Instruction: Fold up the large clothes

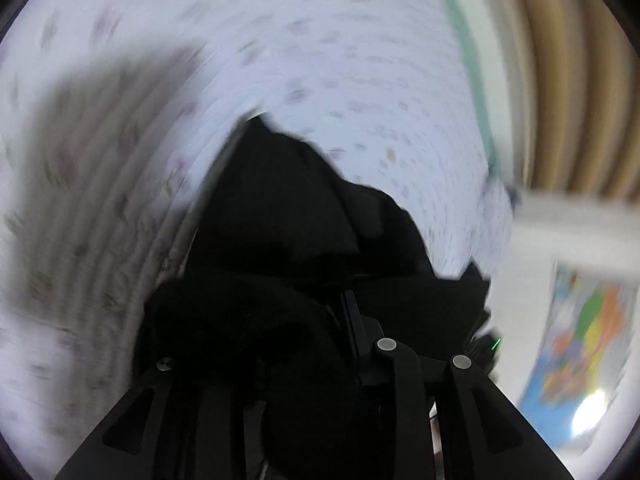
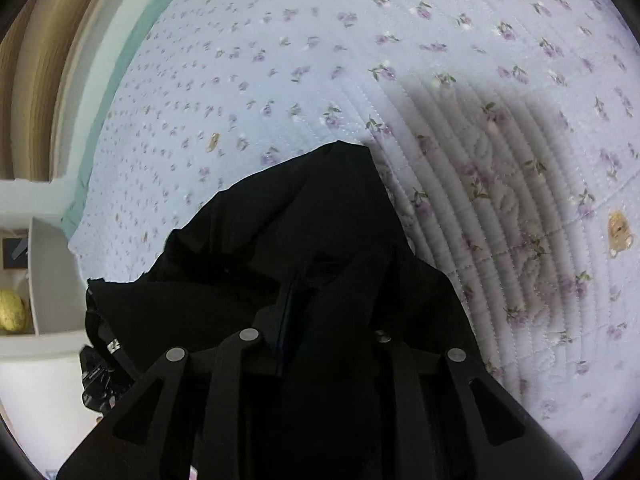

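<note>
A large black garment (image 1: 304, 216) hangs from both grippers above a pale quilted bedspread with small purple flowers (image 1: 320, 40). My left gripper (image 1: 320, 304) is shut on a bunched fold of the garment; the cloth drapes over its fingers and hides the tips. My right gripper (image 2: 316, 280) is shut on the black garment (image 2: 304, 208) too, with cloth wrapped over both fingers. The bedspread (image 2: 360, 40) lies below, with the garment's shadow on it. The left wrist view is blurred by motion.
The bed's green edge (image 2: 120, 64) and a brown curtain (image 1: 560, 80) stand at one side. A white shelf (image 2: 44, 264) with a yellow object (image 2: 12, 308) is at the left. A coloured poster or mat (image 1: 580, 340) shows at the right.
</note>
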Demonstrator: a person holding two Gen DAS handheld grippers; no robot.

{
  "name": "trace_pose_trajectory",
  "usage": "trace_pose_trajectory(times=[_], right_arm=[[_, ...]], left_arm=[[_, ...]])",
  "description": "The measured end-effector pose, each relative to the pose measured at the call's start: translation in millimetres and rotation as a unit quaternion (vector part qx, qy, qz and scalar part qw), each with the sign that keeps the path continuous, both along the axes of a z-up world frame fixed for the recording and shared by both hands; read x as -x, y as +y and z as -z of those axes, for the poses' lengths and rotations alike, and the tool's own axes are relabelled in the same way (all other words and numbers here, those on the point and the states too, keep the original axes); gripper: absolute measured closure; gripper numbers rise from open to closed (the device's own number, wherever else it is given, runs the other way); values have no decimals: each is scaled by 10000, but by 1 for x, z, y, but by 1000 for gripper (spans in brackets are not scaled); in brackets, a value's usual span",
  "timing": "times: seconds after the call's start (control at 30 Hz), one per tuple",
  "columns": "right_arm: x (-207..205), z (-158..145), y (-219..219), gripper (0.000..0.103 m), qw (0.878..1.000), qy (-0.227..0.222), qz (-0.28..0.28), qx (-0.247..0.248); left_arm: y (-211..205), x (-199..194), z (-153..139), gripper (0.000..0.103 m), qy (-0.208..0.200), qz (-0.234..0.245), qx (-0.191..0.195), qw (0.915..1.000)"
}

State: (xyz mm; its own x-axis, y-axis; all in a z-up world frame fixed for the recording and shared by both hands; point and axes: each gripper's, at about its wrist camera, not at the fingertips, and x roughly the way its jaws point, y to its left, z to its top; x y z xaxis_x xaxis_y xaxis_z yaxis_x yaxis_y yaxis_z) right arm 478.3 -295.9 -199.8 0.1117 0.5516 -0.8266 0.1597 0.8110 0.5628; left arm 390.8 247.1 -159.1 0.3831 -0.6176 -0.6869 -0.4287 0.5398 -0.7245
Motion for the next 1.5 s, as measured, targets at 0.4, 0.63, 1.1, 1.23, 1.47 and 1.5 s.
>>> trace_pose_trajectory(times=[0.4, 0.63, 1.1, 1.23, 1.47, 1.5], right_arm=[[48, -108, -40, 55, 9955, -739, -541, -226], [62, -160, -66, 41, 9858, -1674, -109, -79], [-8, -40, 14, 7, 9676, -1452, -1239, 1651], [-12, -23, 35, 63, 9670, -1319, -1414, 1657], [5, -98, 49, 81, 9261, -2441, -1272, 2579], [1, -98, 50, 81, 9272, -2440, -1246, 2553]], left_arm=[[41, 80, -136, 25, -2099, 336, 179, 9770], [21, 44, -100, 25, -1066, 297, -908, 9897], [8, -37, -41, 25, -364, 352, -1757, 9831], [2, -45, -23, 83, -176, 391, -1791, 9829], [10, -20, -85, 90, -887, -87, -2108, 9735], [11, -25, -81, 90, -805, -92, -2218, 9717]])
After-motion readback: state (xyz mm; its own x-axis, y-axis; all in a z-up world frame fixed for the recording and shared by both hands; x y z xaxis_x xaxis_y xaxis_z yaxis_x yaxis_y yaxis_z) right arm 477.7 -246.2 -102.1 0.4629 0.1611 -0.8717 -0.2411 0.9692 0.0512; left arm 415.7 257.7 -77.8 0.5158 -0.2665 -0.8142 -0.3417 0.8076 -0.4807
